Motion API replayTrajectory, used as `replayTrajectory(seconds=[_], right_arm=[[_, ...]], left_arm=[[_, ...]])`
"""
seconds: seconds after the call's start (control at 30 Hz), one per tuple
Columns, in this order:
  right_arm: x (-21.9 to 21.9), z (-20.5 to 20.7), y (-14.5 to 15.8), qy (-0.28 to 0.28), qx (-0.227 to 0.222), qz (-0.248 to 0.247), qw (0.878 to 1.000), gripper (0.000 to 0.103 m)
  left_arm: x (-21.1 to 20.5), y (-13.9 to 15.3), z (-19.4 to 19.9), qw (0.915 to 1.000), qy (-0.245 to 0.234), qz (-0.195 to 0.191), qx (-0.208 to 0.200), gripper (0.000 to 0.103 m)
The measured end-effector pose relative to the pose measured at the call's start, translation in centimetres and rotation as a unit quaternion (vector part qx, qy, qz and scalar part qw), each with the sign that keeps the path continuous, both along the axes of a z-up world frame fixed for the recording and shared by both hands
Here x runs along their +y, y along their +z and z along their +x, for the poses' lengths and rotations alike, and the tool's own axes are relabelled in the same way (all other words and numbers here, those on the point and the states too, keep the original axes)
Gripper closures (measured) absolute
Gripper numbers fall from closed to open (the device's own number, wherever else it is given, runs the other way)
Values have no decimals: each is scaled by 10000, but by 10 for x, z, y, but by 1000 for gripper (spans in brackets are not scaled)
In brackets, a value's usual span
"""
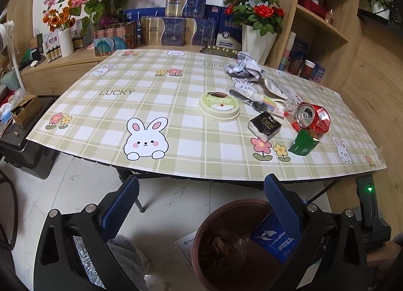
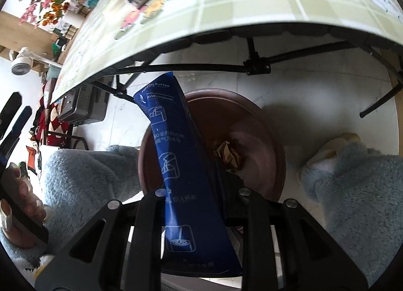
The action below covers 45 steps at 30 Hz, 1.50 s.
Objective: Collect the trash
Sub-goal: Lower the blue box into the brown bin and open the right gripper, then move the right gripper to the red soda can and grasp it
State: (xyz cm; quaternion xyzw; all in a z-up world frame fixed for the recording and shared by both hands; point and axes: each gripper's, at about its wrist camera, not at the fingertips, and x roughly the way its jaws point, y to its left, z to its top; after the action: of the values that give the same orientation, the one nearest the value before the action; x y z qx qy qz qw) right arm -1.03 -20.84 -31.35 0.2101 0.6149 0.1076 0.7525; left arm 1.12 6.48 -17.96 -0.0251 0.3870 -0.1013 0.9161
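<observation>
My right gripper [image 2: 194, 185] is shut on a blue coffee box [image 2: 173, 155] and holds it over the brown round bin [image 2: 267, 124] on the floor; its fingertips are hidden behind the box. The box [image 1: 274, 240] and bin [image 1: 201, 230] also show in the left wrist view. My left gripper [image 1: 199, 203] is open and empty, below the table's front edge. On the table lie a crushed red can [image 1: 314, 117], a green carton [image 1: 302, 143], a black packet [image 1: 264, 124], a round lid [image 1: 217, 106], crumpled paper [image 1: 243, 67] and wrappers [image 1: 267, 104].
The checked table [image 1: 151, 104] overhangs the bin; its black legs [image 2: 254, 64] cross above the floor. Flower vases [image 1: 259, 36] and boxes [image 1: 176, 31] stand behind the table. Wooden shelves [image 1: 325, 21] are at the right. A black case [image 1: 22, 150] sits at the left.
</observation>
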Motion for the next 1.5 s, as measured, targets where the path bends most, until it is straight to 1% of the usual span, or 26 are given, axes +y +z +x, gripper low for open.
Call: replayTrajectory(seconds=[0.17, 0.23, 0.27, 0.3, 0.43, 0.53, 0.6, 0.63, 0.7, 0.73, 0.8, 0.83, 0.87, 0.93, 0.97, 1.13, 1.3, 1.4, 1.5], right_arm=[[1, 4, -10, -101, 169, -6, 9998, 78], [0, 5, -12, -130, 206, -35, 9997, 75], [-1, 5, -13, -156, 219, -75, 9996, 69], [-1, 5, -13, -177, 220, -89, 9996, 66], [-4, 5, -11, -249, 182, -65, 9995, 66], [-5, 5, -7, -288, 141, -80, 9995, 63], [-8, 5, -5, -318, 87, -95, 9994, 53], [-9, 5, -3, -324, 56, -103, 9994, 51], [-9, 5, 1, -338, -22, -127, 9993, 38], [-9, 5, 5, -341, -91, -143, 9993, 35], [-9, 4, 10, -340, -204, -175, 9991, 21], [-9, 4, 15, -340, -282, -210, 9988, 18], [-9, 4, 18, -333, -346, -232, 9986, 12], [-8, 4, 27, -300, -486, -284, 9980, 9], [-7, 4, 30, -282, -538, -330, 9976, 6], [-5, 4, 52, -160, -954, -553, 9938, 6], [-12, 12, 71, -175, -1299, -584, 9897, 6], [-15, 11, 89, -188, -1578, -635, 9852, 6], [-17, 10, 107, -116, -1890, -820, 9785, 6]], left_arm=[[0, -7, 4, 10000, 13, 19, 94, 6], [1, -9, 6, 9999, 20, 12, 137, 6], [1, -10, 6, 9999, 21, 10, 149, 6], [1, -10, 7, 9999, 21, 8, 159, 6], [-1, -11, 8, 9998, 0, 20, 176, 6], [-3, -11, 8, 9999, -33, 43, 161, 6], [-4, -9, 7, 9999, -46, 62, 149, 6], [-5, -9, 7, 9999, -47, 68, 148, 6], [-5, -9, 7, 9998, -43, 70, 155, 6], [-5, -9, 7, 9999, -37, 68, 155, 6], [-5, -7, 6, 9999, -24, 60, 149, 6], [-4, -6, 6, 9999, -15, 59, 139, 6], [-4, -5, 5, 9999, -7, 60, 130, 6], [-4, -2, 4, 9999, -6, 48, 101, 6], [-4, -1, 4, 9999, -6, 52, 87, 6], [-6, 3, 4, 10000, -38, 30, 78, 6], [-7, 9, 10, 9999, -47, 128, 60, 6], [-10, 22, 14, 9999, -38, 116, -119, 6], [-13, 33, 14, 9996, -66, 50, -254, 6]])
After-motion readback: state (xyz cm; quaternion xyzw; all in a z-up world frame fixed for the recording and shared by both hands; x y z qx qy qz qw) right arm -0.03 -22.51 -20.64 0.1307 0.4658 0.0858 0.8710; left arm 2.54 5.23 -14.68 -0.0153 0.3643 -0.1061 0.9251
